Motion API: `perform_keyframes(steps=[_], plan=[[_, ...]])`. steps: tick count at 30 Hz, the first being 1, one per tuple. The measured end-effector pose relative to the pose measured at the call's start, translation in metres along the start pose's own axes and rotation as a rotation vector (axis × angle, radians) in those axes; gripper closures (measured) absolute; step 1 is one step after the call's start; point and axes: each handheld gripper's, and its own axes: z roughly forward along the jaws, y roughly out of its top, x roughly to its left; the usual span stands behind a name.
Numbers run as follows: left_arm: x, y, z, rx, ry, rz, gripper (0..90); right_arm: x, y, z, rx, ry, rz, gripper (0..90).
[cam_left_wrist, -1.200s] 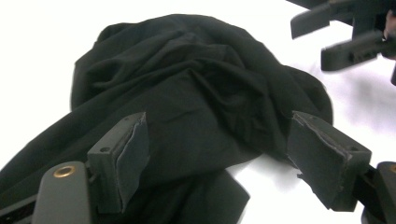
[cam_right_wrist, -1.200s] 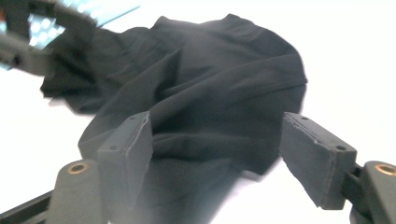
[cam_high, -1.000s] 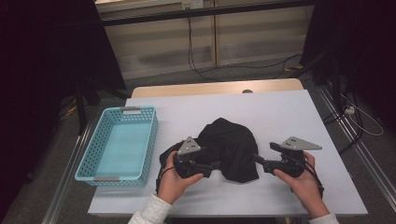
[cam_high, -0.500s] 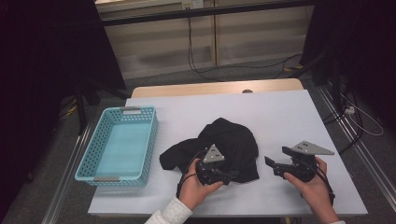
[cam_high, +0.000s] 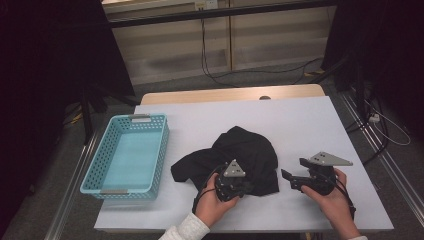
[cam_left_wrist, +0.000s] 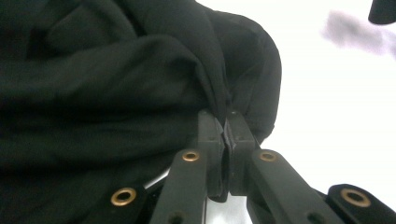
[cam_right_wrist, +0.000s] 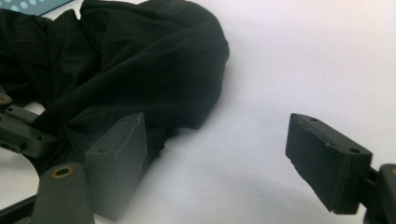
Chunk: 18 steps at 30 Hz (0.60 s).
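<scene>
A crumpled black cloth (cam_high: 245, 152) lies on the white table (cam_high: 300, 125), a little in front of the middle. My left gripper (cam_high: 247, 189) sits at the cloth's near edge. In the left gripper view its jaws have just been closing and now pinch a fold of the cloth (cam_left_wrist: 140, 70), with the left gripper (cam_left_wrist: 227, 119) shut on it. To the right of the cloth my right gripper (cam_high: 294, 169) rests open over bare table. In the right gripper view, the right gripper (cam_right_wrist: 224, 154) has nothing between its pads and the cloth (cam_right_wrist: 140, 60) lies just beyond its left finger.
A light blue perforated basket (cam_high: 162, 150) stands empty on the table's left side. The table's far edge shows a wooden strip (cam_high: 230, 94). Cables run across the floor beyond and to the right.
My left gripper has moved right onto the cloth's near edge, and its jaws have gone from open to shut on a fold. The right gripper has hardly moved.
</scene>
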Motion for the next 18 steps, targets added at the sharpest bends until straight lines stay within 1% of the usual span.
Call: perform_keyframes(steps=[2,4,5,6,8,9,10,13,16,18], plan=[[0.005,0.002,-0.008,-0.025,-0.022,-0.036,87.8,0.002,0.001,0.002,0.003,0.007,-0.011,19.8],[0.013,0.006,-0.023,-0.061,-0.008,-0.064,87.9,0.003,0.002,0.004,0.006,0.019,-0.020,20.1],[0.018,0.007,-0.031,-0.078,-0.005,-0.085,87.9,0.004,0.002,0.005,0.005,0.021,-0.023,20.1],[0.023,0.008,-0.039,-0.092,0.006,-0.098,87.9,0.005,0.003,0.005,0.005,0.021,-0.027,20.2],[0.034,0.008,-0.055,-0.123,0.029,-0.131,87.9,0.007,0.004,0.008,-0.001,0.029,-0.028,20.7],[0.039,0.007,-0.061,-0.135,0.040,-0.144,87.9,0.011,0.006,0.011,0.005,0.040,-0.044,22.2],[0.043,0.006,-0.067,-0.143,0.053,-0.152,87.9,0.011,0.006,0.011,0.005,0.040,-0.044,22.2],[0.051,0.004,-0.078,-0.172,0.074,-0.175,88.0,0.023,0.008,0.020,0.018,0.077,-0.089,24.6],[0.056,0.003,-0.089,-0.194,0.094,-0.187,88.1,0.037,0.011,0.030,0.044,0.114,-0.160,26.5],[0.058,0.002,-0.096,-0.208,0.106,-0.197,88.1,0.045,0.012,0.038,0.057,0.133,-0.185,27.8]])
